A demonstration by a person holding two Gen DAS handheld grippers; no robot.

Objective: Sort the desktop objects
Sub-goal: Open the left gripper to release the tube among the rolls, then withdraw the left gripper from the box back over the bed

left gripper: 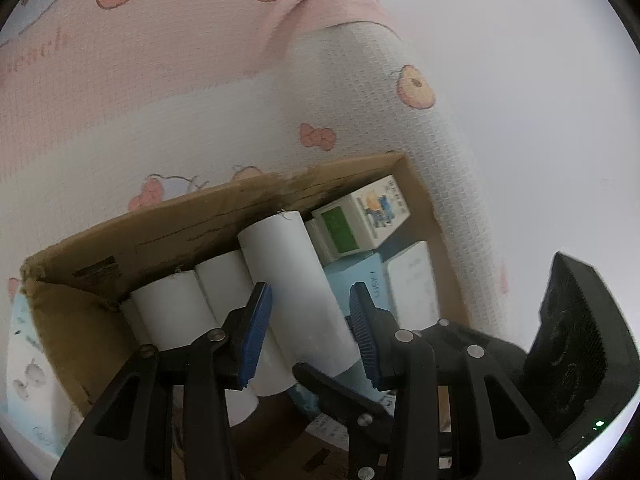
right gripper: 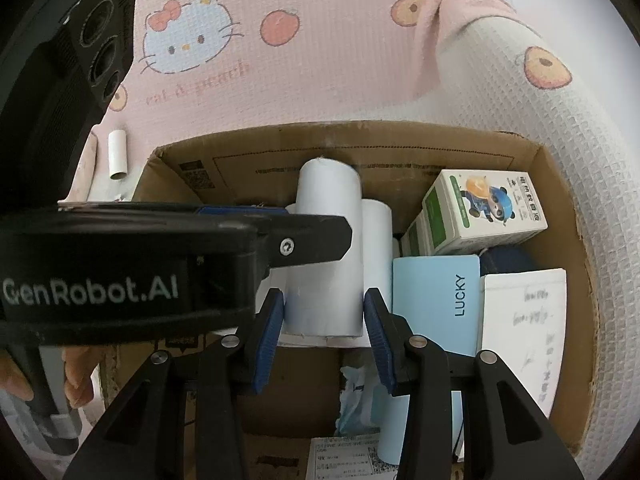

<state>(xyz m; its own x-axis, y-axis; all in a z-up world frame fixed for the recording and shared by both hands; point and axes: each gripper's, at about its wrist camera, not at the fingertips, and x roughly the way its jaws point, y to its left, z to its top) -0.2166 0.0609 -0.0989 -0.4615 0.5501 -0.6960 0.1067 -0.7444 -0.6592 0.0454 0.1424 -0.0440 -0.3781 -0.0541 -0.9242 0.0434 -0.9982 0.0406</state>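
- A small tube [right gripper: 118, 154] lies on the pink cloth [right gripper: 320, 60], outside the box [right gripper: 360, 136] and to its left.
- Two short tubes [left gripper: 168, 304] stand side by side in the left part of the box.
- The long white tube [left gripper: 288, 264] leans in the middle of the box, just right of the short tubes.
- The left claw [left gripper: 310, 332] is about half wide and holds the long tube between its blue pads [left gripper: 256, 332].
- The right claw [right gripper: 324, 332] is narrow and squeezes the low end of the same tube.
- A panda box [right gripper: 484, 208] sits at the far right of the box.
- A blue box [right gripper: 436, 300] lies in front of it, with a white card [right gripper: 524, 320] on its right.
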